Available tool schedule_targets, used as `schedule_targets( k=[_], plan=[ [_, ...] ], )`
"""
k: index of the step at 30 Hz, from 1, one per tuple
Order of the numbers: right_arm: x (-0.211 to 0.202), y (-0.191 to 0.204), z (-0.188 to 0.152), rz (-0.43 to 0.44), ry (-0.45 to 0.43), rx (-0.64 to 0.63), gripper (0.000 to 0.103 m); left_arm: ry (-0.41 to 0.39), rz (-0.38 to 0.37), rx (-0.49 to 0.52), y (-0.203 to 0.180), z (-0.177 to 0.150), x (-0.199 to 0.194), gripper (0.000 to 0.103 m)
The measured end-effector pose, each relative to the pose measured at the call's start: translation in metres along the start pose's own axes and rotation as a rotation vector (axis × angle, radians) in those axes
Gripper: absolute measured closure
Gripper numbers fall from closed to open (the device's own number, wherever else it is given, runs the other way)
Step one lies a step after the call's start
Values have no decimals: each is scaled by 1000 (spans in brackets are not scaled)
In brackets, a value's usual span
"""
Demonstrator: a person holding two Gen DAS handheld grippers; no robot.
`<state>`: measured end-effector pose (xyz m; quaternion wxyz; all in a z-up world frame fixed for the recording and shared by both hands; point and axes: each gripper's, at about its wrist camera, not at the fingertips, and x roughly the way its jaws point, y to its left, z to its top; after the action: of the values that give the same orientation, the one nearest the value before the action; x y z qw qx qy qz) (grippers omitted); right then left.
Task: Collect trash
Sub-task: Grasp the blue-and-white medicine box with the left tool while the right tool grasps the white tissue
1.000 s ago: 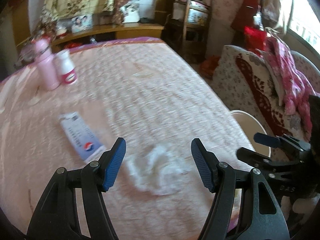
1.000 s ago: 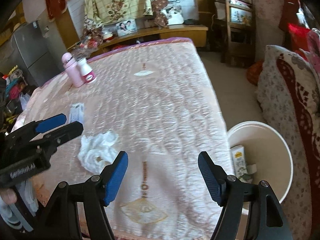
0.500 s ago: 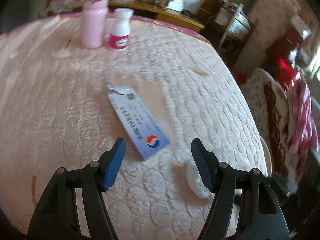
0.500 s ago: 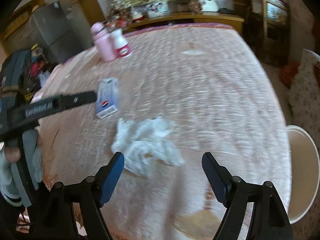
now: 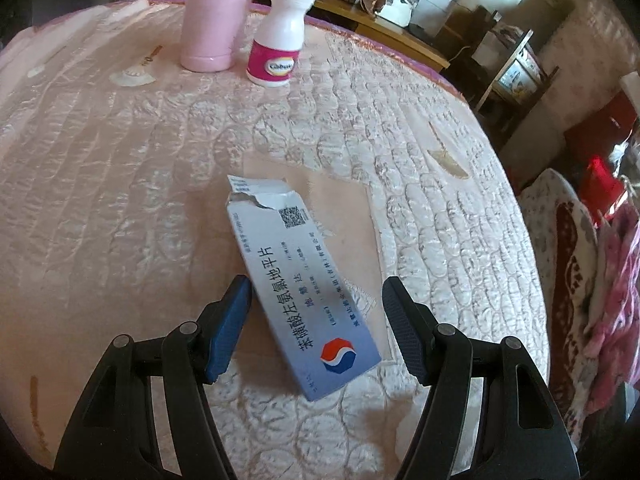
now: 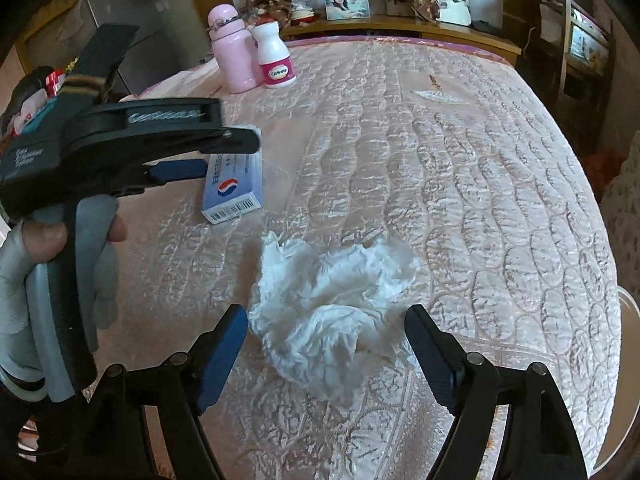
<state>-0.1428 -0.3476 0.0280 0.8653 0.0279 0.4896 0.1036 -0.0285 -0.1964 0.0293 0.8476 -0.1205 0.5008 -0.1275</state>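
A torn blue-and-white medicine box (image 5: 304,292) lies flat on the pink quilted bed (image 5: 120,200). My left gripper (image 5: 316,294) hangs open just over it; the left pad is at the box's edge and the right pad stands apart from it. In the right wrist view the box (image 6: 236,192) shows under the left gripper (image 6: 230,156), which a hand (image 6: 40,240) holds. A crumpled white tissue (image 6: 332,312) lies between the spread fingers of my right gripper (image 6: 326,316). Those pads do not press on it.
A pink bottle (image 5: 216,20) and a white pill bottle (image 5: 280,40) stand at the far side of the bed. A white bucket's rim (image 6: 628,360) shows past the bed's right edge. A floral sofa (image 5: 568,280) stands to the right, and a wooden shelf (image 6: 400,24) behind.
Both grippers swung left and sank toward the bed. The left went from over the tissue to over the box; the right came from the bed's edge to the tissue, jaws wider.
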Motion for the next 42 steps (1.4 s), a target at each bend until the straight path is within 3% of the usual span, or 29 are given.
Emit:
schedule_targets(
  k=[5,7,9,10,12,15,18,22,23,24,26,30,34,38,42],
  plan=[
    [0,1,-3,-6,-34,-25,25,-3,28,60,-9,-3,3,36],
    [0,1,-3,5,-45,-29,40,1,12,76,-9,-5,3,37],
    [-4,1,-5,36,-44,-27,67,7,3,84,-7,-5,2,49],
    [-4,1,-5,46,-42,-24,71,9,-5,86,-6,-6,0,53],
    [-6,3,-6,48,-40,-31,78,-6,-14,94,-4,-7,-9,75],
    [-19,2,-9,54,-55,-26,80,-13,-27,124,-8,-9,-26,90],
    [-36,-3,-13,52,-85,-5,80,-7,-41,153,-12,-13,-33,90],
    [-53,-12,-14,42,-113,30,80,36,-37,104,-7,-16,-24,87],
    [-56,-13,-13,39,-118,35,80,39,-29,83,-5,-16,-22,77],
    [-59,-14,-15,36,-123,40,80,43,-31,59,-3,-16,-20,57],
    [-65,-18,-18,35,-131,51,80,34,-69,11,0,-15,-19,44],
    [-64,-25,-19,40,-129,72,80,21,-68,10,-10,-11,-15,43],
    [-62,-28,-20,55,-126,87,80,65,-3,52,-28,-13,3,43],
    [-62,-29,-19,59,-126,91,80,38,35,102,-38,-15,6,44],
    [-64,-31,-20,65,-129,97,80,42,15,142,-37,-21,2,53]
  ],
)
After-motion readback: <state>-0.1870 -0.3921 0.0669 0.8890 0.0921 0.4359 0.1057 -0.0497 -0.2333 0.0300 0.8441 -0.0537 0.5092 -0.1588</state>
